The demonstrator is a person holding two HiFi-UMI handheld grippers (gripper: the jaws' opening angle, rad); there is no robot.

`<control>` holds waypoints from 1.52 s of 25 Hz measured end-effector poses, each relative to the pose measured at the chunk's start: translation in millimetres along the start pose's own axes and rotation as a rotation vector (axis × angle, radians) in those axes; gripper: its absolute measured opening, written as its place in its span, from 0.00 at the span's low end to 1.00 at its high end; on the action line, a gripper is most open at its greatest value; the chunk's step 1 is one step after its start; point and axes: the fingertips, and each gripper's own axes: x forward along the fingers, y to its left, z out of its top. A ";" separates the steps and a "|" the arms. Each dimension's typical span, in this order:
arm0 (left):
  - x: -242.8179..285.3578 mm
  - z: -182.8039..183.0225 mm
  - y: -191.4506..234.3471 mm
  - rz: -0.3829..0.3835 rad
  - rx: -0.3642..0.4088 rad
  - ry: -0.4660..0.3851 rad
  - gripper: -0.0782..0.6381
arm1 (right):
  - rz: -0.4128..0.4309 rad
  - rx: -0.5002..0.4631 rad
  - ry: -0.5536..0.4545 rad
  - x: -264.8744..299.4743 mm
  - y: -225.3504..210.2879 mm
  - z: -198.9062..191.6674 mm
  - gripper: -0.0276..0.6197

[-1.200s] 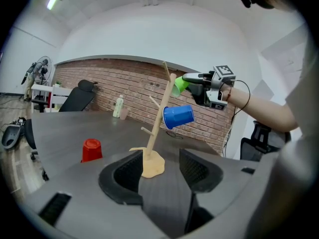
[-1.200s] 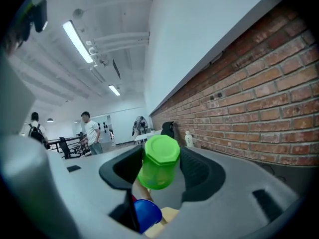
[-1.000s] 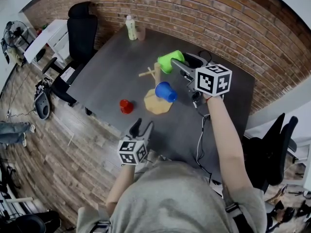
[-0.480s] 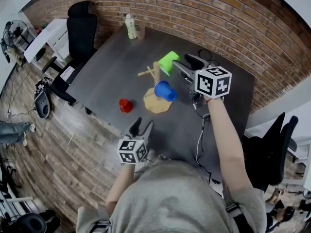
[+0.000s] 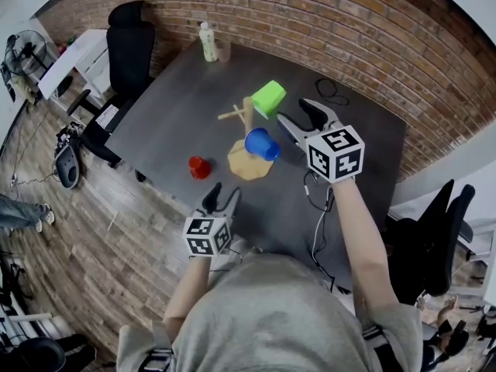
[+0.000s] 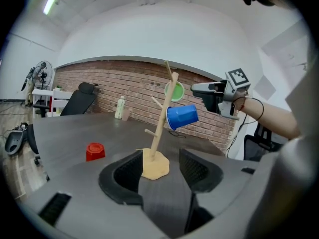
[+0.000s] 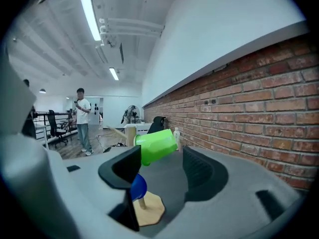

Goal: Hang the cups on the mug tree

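The person wears a plain grey T-shirt with short sleeves. The left gripper has two black, curved jaws behind which sits a white cube printed with black square markers on its faces. The right gripper is built the same way, with black jaws and its own white marker cube. Seen close up, the pads are black with a fine ribbed texture.
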 end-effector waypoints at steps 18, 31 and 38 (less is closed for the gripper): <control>7.6 -3.9 59.8 0.169 0.033 0.019 0.42 | -0.145 -0.124 -0.014 -40.9 27.0 -48.4 0.43; 30.9 -29.9 129.9 0.315 0.103 0.098 0.47 | -0.156 -0.033 0.002 -55.8 34.4 -99.0 0.41; 50.1 -42.1 158.2 0.345 0.092 0.116 0.52 | -0.130 0.024 0.050 -61.4 51.4 -134.7 0.40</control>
